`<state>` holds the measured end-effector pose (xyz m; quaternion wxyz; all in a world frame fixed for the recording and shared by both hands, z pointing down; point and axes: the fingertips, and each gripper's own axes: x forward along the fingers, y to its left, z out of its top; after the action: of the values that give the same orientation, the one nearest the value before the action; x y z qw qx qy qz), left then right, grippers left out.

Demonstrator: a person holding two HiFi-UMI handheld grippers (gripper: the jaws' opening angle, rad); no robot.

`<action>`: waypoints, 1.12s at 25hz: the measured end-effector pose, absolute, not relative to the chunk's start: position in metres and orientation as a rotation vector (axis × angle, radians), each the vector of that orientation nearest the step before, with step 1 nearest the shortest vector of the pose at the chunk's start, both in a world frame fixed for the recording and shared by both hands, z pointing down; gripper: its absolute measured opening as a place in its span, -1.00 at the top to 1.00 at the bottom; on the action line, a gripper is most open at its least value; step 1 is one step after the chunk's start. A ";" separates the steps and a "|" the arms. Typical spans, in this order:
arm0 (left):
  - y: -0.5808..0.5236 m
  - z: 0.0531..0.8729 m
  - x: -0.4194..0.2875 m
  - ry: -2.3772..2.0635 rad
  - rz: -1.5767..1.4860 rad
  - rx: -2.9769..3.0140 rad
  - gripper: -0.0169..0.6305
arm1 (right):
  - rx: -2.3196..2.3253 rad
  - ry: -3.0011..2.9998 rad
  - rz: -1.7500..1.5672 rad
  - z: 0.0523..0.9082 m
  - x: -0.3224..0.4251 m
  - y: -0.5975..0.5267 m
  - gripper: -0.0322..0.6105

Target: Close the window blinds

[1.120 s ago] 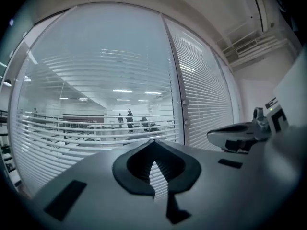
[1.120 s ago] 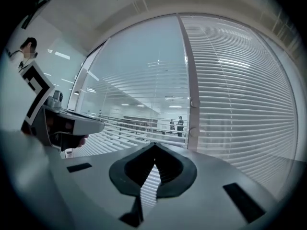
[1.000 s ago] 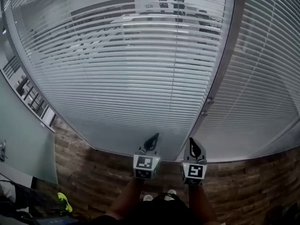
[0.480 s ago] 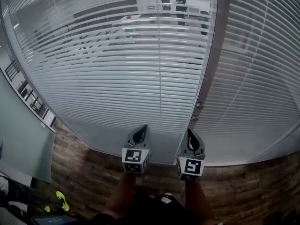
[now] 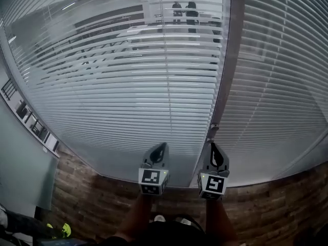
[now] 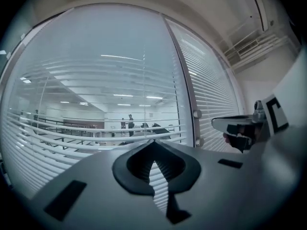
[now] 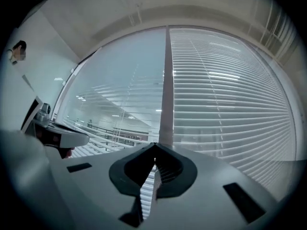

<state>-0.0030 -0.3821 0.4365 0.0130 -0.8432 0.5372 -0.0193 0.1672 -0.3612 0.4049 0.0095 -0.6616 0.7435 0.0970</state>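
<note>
Approach step, by my reading: left gripper (image 5: 162, 148) and right gripper (image 5: 212, 148) both pinched together, empty, near the window's bottom edge; the window blinds (image 5: 128, 86) on the left pane stood open; next, likely reach the frame's small knob (image 5: 213, 129).

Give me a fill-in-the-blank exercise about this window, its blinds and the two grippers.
1. Through the open slats of the left blinds, two ___ can be seen standing far behind them.
2. In the head view, the blinds with closed slats hang on the ___ side of the frame post.
3. The left gripper and right gripper both have their jaws shut and hold ___.
Missing words: people; right; nothing.
</note>
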 end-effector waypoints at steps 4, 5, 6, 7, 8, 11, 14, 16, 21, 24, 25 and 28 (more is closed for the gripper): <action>-0.386 0.440 0.004 1.631 -0.073 -2.653 0.97 | -2.116 2.330 0.287 0.409 0.173 -0.374 0.79; -0.387 0.442 0.004 1.628 -0.069 -2.657 0.97 | -2.115 2.331 0.295 0.407 0.173 -0.376 0.75; -0.389 0.444 0.004 1.628 -0.064 -2.662 0.97 | -2.111 2.329 0.305 0.404 0.173 -0.378 0.71; -0.391 0.446 0.004 1.630 -0.061 -2.669 0.97 | -2.111 2.325 0.311 0.402 0.173 -0.381 0.68; -0.393 0.448 0.004 1.633 -0.066 -2.676 0.97 | -2.116 2.323 0.306 0.402 0.173 -0.384 0.66; -0.391 0.452 0.005 1.621 -0.099 -2.700 0.97 | -2.142 2.318 0.280 0.403 0.176 -0.389 0.56; -0.388 0.456 0.004 1.599 -0.085 -2.696 0.97 | -2.149 2.291 0.260 0.400 0.179 -0.390 0.50; -0.390 0.458 0.004 1.589 -0.074 -2.683 0.97 | -2.154 2.273 0.241 0.399 0.182 -0.394 0.50; -0.394 0.454 0.013 1.570 -0.091 -2.701 0.97 | -2.153 2.264 0.200 0.395 0.186 -0.408 0.50; -0.393 0.445 0.011 1.558 -0.081 -2.692 0.97 | -2.132 2.261 0.193 0.384 0.183 -0.406 0.51; -0.393 0.445 0.010 1.559 -0.076 -2.690 0.97 | -2.126 2.262 0.188 0.382 0.183 -0.406 0.51; -0.394 0.452 0.008 1.569 -0.068 -2.704 0.97 | -2.131 2.262 0.180 0.390 0.184 -0.407 0.52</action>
<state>0.0083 -0.3936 0.4520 0.0074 -0.8647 0.5017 -0.0218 0.1844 -0.4068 0.3900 0.0143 -0.6844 0.7266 0.0579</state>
